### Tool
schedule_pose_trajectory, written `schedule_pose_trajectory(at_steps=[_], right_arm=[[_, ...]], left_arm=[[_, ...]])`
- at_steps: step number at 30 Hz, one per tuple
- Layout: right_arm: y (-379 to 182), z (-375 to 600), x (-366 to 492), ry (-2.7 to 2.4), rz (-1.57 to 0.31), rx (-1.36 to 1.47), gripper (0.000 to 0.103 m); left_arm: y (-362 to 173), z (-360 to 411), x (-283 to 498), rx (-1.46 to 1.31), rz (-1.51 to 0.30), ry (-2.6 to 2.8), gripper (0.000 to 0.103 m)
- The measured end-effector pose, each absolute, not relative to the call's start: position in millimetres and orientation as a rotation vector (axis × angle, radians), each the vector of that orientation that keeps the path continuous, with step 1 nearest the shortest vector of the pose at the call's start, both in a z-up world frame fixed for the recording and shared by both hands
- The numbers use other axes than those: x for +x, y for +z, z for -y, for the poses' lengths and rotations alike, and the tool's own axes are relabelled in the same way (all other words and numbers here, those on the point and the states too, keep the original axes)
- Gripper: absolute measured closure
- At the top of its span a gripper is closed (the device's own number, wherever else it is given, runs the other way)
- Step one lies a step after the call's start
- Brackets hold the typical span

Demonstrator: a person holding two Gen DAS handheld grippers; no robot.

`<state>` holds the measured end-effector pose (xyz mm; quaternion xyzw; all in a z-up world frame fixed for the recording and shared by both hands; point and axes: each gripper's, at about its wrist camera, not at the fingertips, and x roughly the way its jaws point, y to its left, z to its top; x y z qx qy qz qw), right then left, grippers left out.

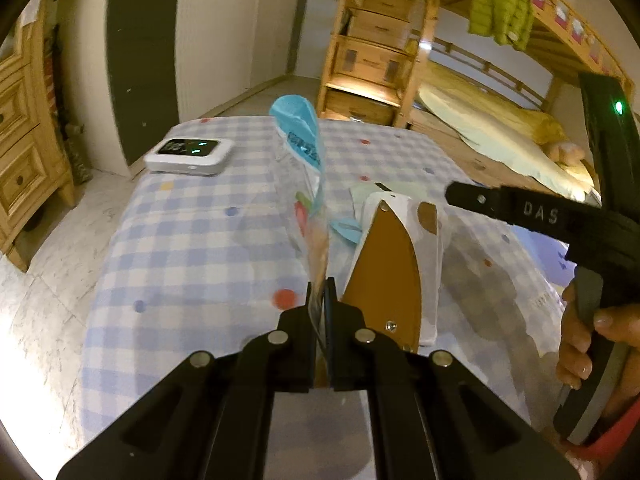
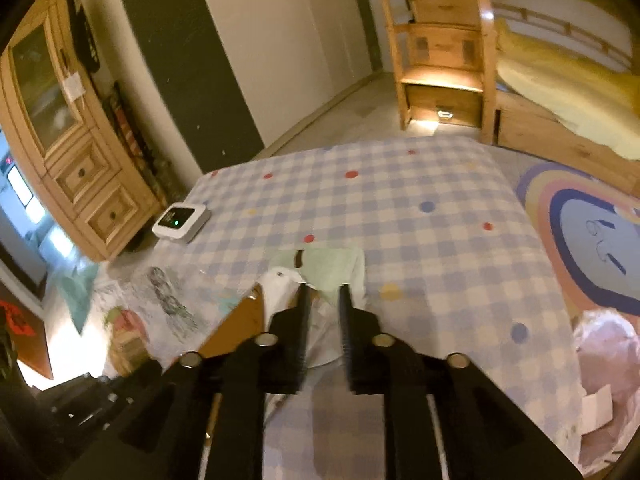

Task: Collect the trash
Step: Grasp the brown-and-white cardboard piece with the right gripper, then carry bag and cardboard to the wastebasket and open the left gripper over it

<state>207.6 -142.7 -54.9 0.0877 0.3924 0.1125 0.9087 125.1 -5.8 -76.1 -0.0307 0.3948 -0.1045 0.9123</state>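
My left gripper (image 1: 320, 292) is shut on a clear plastic wrapper with a blue top (image 1: 304, 168) and holds it upright above the checked tablecloth (image 1: 180, 240). A white and brown paper package (image 1: 396, 264) lies just right of it. My right gripper (image 2: 324, 300) is open, its fingers (image 2: 303, 312) straddling the edge of that white package (image 2: 280, 280), with a pale green paper (image 2: 328, 264) just beyond. The right gripper also shows in the left wrist view (image 1: 472, 196), reaching in from the right. The blurred wrapper (image 2: 160, 304) shows at the left of the right wrist view.
A white device with a lit screen (image 1: 188, 154) sits on the table's far left corner. A pink plastic bag (image 2: 604, 368) hangs at the table's right. A wooden cabinet (image 2: 80, 160) stands left, a bunk bed with stairs (image 1: 376, 60) behind, and a round rug (image 2: 592, 240) lies on the floor.
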Motion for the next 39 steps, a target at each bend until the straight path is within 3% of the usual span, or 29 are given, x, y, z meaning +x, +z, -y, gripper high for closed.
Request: schedule_pose_trajectory(at_steps=[8,22,25,26,39], right_arm=[[-50.7,127.9,180.1,0.222,-0.832,0.054,0.059],[-87.1,130.1,197.5,0.245,-0.961,0.134,0.061],[-91.7,127.8,202.3,0.268,-0.976,0.161,0.076],[-91.7,127.3,203.5,0.276,-0.977,0.170,0.099],[4.4,148.9,159.1,0.275,-0.632,0.158,0.103]], left_arm=[[-55.7,-9.5,106.5,-0.060,-0.749,-0.180,0.102],[-55.6,-33.6,94.3,-0.088,-0.732,-0.138,0.102],[-56.9,-30.4,95.4,-0.086,-0.733,-0.142,0.102],[-57.3,-30.0,95.7,-0.086,-0.735,-0.141,0.102],[-13.9,-19.2,92.6,-0.064,-0.657,-0.153,0.102]])
